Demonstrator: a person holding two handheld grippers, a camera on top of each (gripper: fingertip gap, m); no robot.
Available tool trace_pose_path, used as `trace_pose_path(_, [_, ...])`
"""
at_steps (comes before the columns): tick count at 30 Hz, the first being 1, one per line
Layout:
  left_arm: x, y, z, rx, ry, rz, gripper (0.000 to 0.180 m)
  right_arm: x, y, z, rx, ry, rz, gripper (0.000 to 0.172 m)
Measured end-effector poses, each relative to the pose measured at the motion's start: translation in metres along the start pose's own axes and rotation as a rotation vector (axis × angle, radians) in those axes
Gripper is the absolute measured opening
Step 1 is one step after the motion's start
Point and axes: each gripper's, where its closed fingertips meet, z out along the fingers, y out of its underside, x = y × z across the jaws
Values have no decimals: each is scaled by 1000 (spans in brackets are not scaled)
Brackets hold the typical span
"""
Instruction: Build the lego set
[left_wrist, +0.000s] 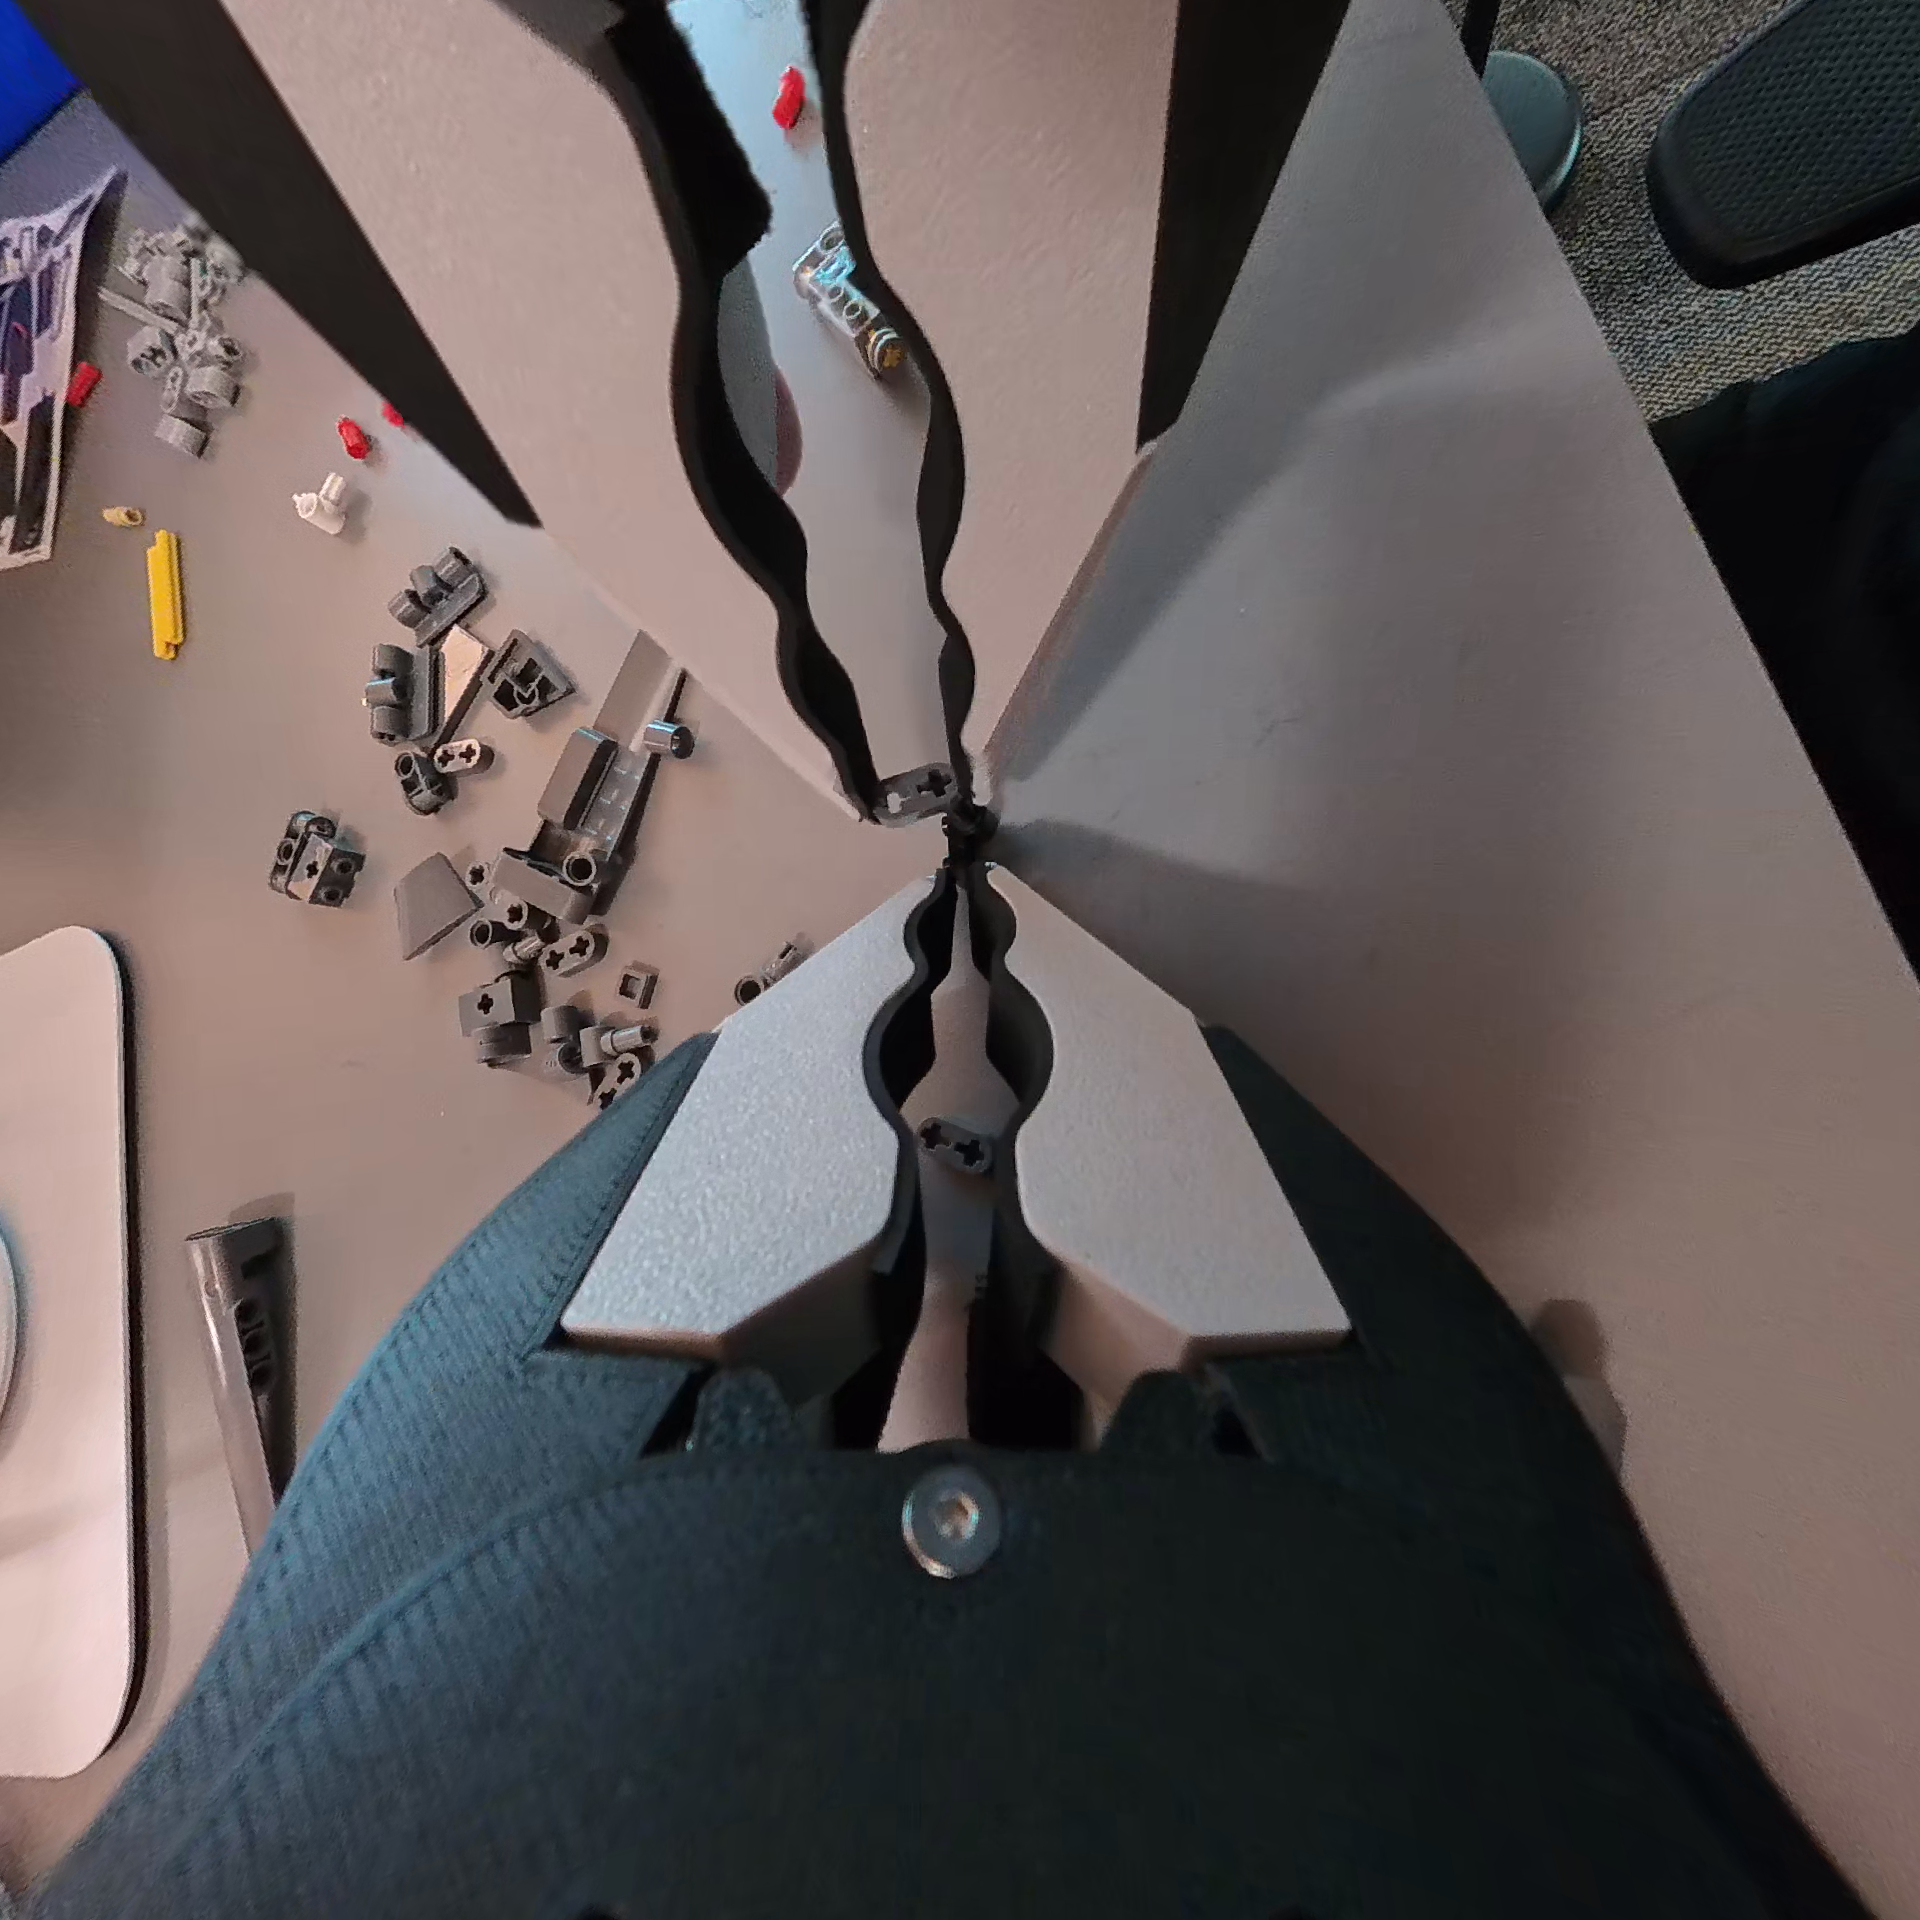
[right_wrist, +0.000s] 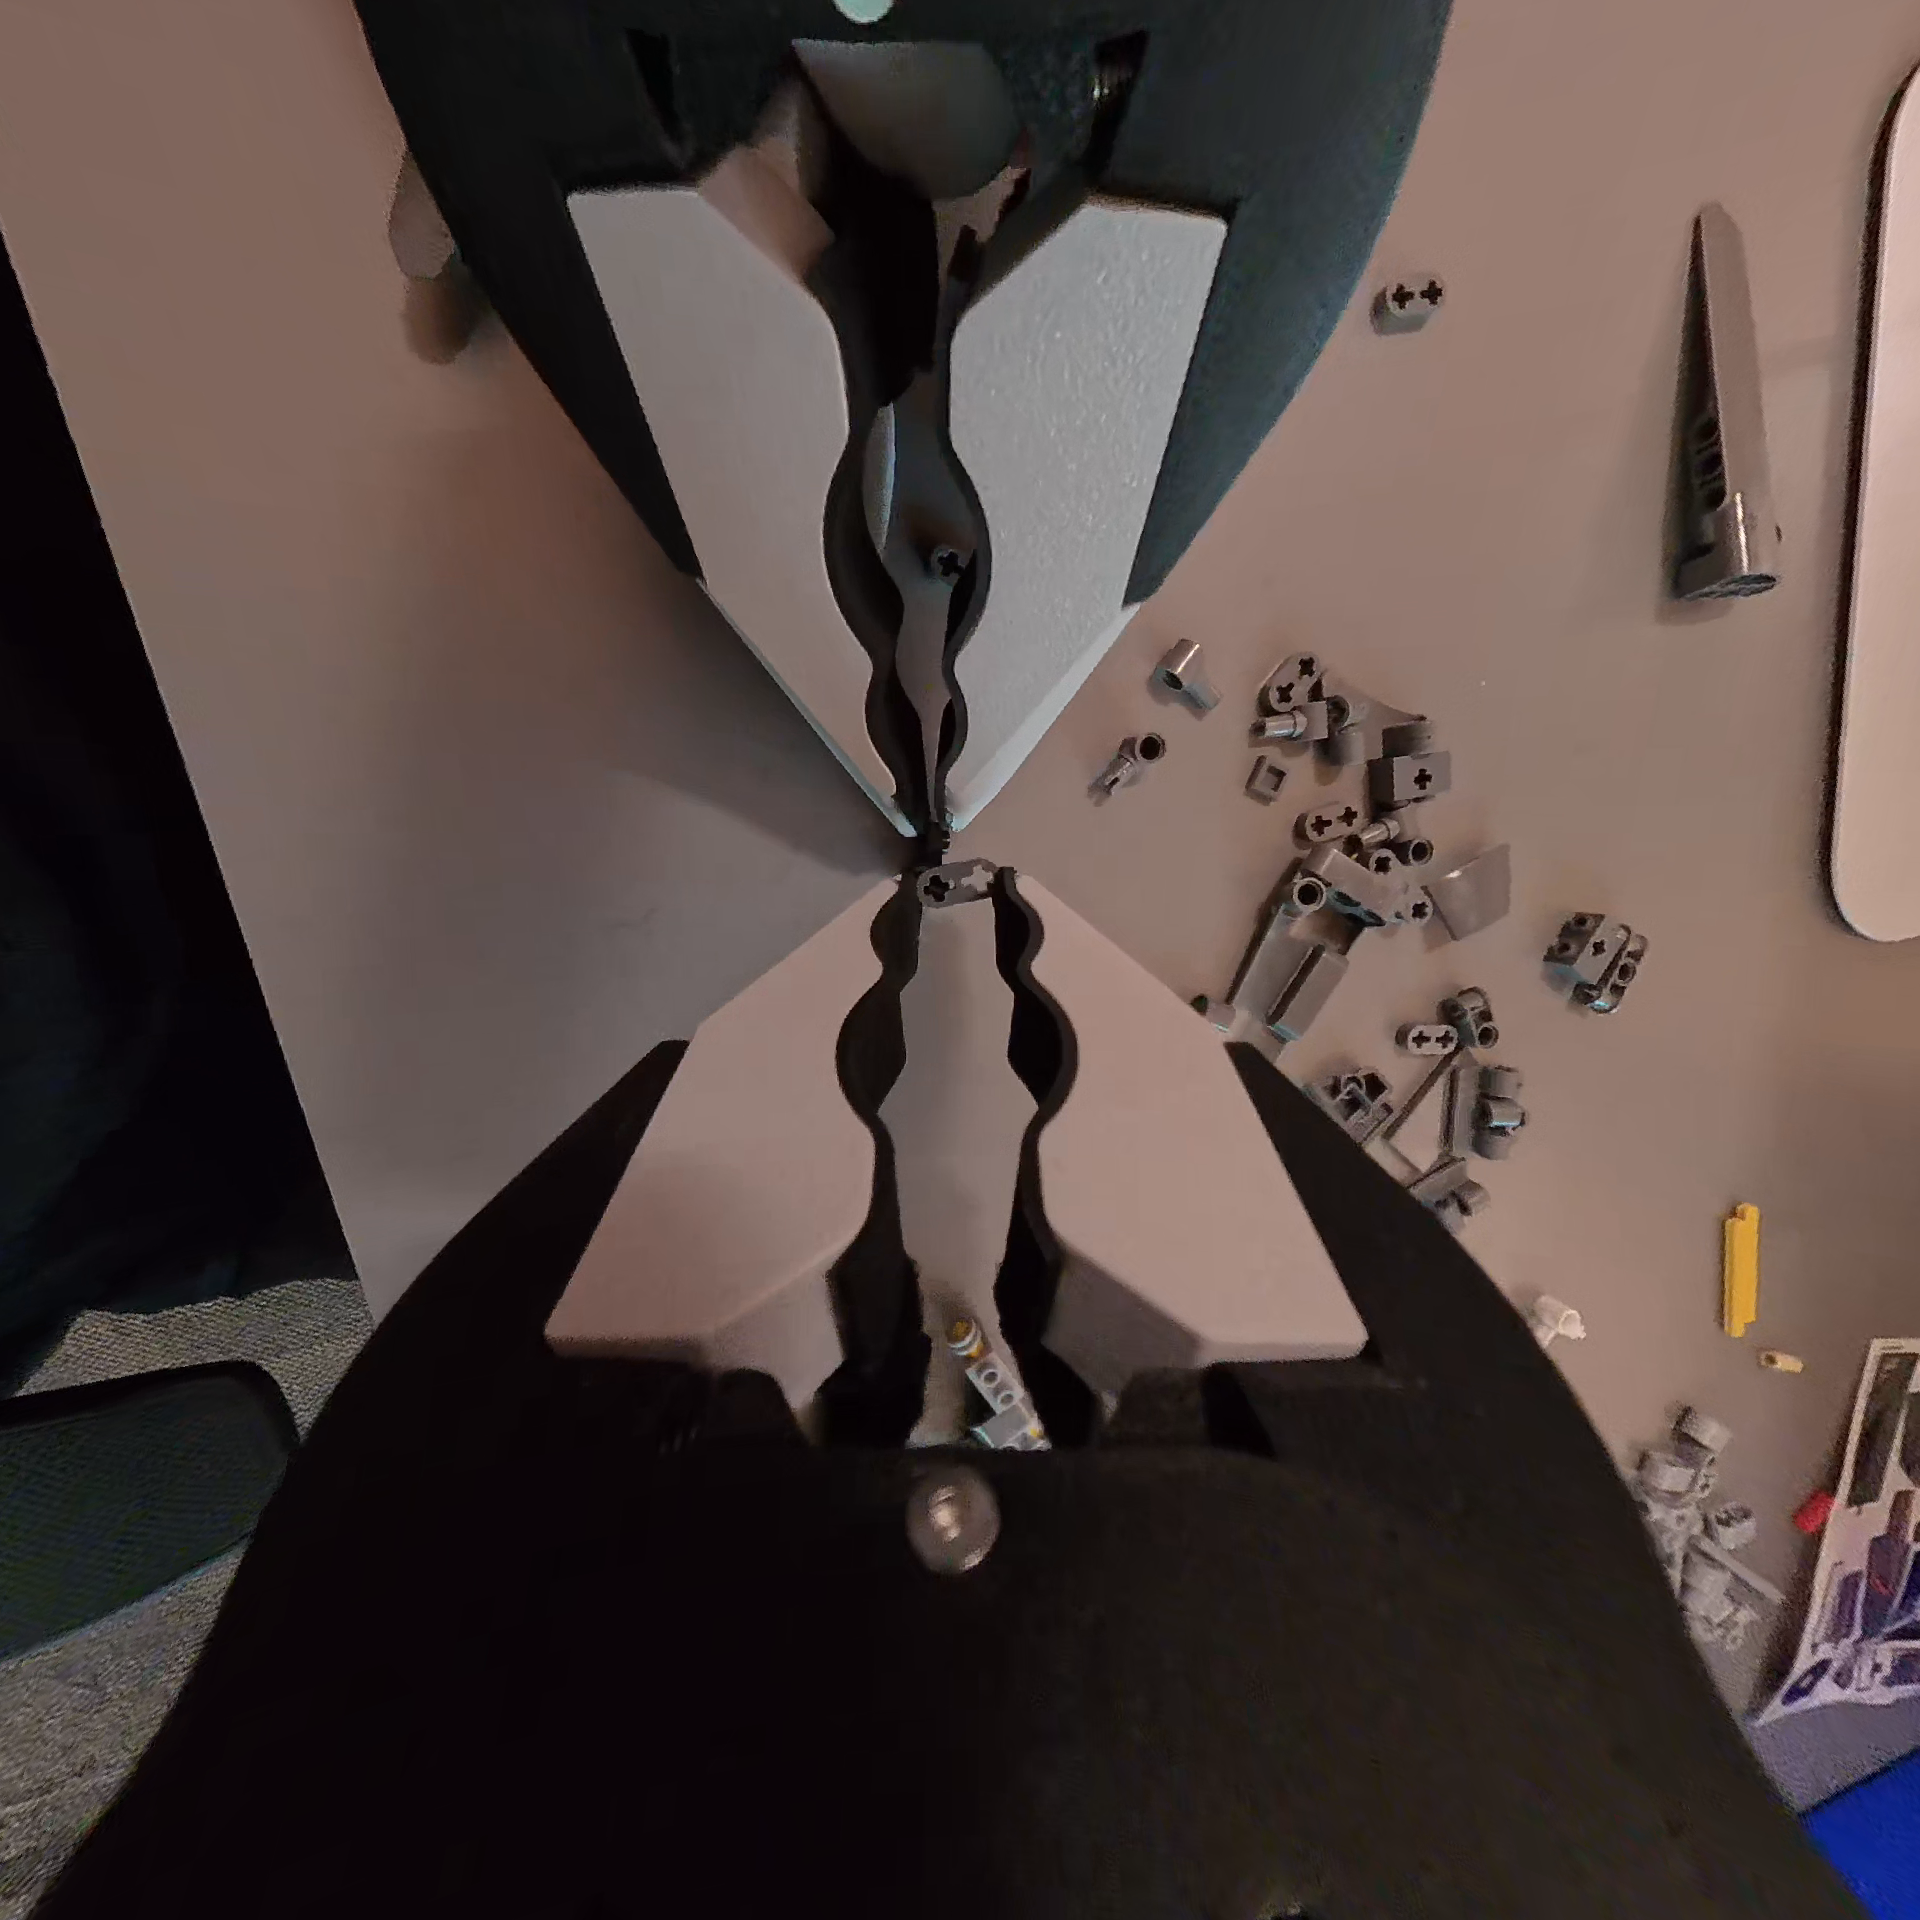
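My two grippers meet tip to tip above the table (left_wrist: 1351, 727). My left gripper (left_wrist: 961, 881) is shut on a small black pin (left_wrist: 966, 829), which sticks out past its fingertips. My right gripper (right_wrist: 958, 891) is shut on a small grey two-hole connector (right_wrist: 958, 884), gripped by its ends. In the left wrist view the right gripper comes in from the top with the connector (left_wrist: 914, 792), and the pin's tip sits at the connector's end hole. In the right wrist view the left gripper (right_wrist: 928, 821) and its pin (right_wrist: 935, 840) come in from the top. Another grey connector (left_wrist: 956, 1143) lies on the table under the left gripper.
A pile of loose grey pieces (left_wrist: 499, 862) lies beside the grippers; it also shows in the right wrist view (right_wrist: 1382, 862). Nearby are a yellow bar (left_wrist: 164, 594), a dark wedge panel (left_wrist: 244, 1340), a white pad (left_wrist: 62, 1351), a booklet (right_wrist: 1860, 1558) and a small clear assembly (left_wrist: 847, 301). The table edge and a chair armrest (left_wrist: 1787, 135) are on the other side. The yellow bar (left_wrist: 164, 594) is about equally far from each gripper, around 30 centimetres. My right wrist view (right_wrist: 1739, 1270) looks at it from another angle.
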Motion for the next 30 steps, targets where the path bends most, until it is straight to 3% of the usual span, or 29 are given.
trace_pose_path(19, [5,-1,-1,-37,-44,7,0,-2,1,-1,18,60,222,12])
trace_pose_path(30, [9,-3,-2,-13,-25,35,0,-5,0,-1,1,-38,-53,12])
